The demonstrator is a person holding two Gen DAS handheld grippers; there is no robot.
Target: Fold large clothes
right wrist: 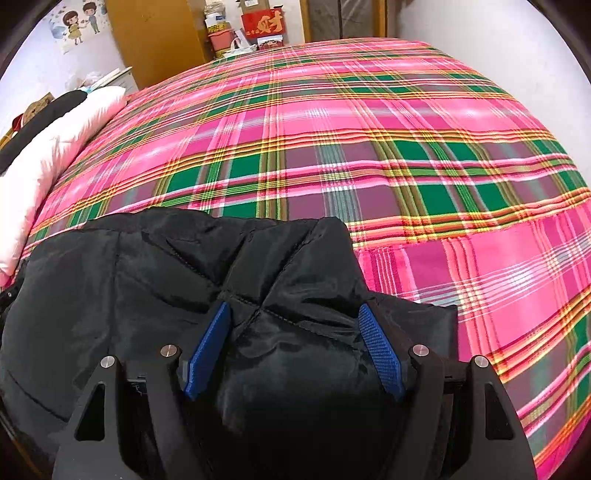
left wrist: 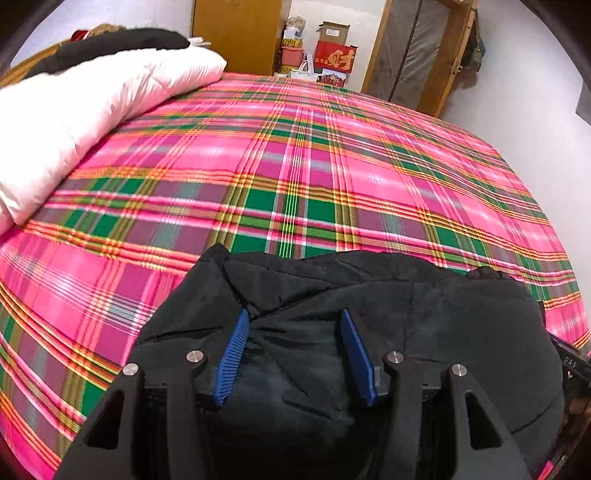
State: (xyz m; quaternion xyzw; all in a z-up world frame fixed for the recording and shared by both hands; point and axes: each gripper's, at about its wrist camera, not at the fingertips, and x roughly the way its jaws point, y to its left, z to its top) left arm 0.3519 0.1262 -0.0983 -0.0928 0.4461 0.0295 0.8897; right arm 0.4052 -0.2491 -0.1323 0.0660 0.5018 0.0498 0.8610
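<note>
A black padded jacket (left wrist: 332, 295) lies bunched at the near edge of a bed covered in a pink and green plaid sheet (left wrist: 295, 166). My left gripper (left wrist: 294, 317) has its blue pads (left wrist: 232, 354) spread apart with a thick bulge of the jacket between them. In the right wrist view the same jacket (right wrist: 166, 266) fills the lower left. My right gripper (right wrist: 293, 314) also has its blue pads (right wrist: 380, 350) wide apart around jacket fabric. The jaws of both stand open around the cloth, not pinched shut.
A white padded quilt (left wrist: 92, 103) with a dark garment (left wrist: 110, 44) on it lies along the bed's left side; the quilt also shows in the right wrist view (right wrist: 55, 147). A wooden cabinet (left wrist: 236, 33), boxes and bags (left wrist: 325, 55) stand beyond the far edge.
</note>
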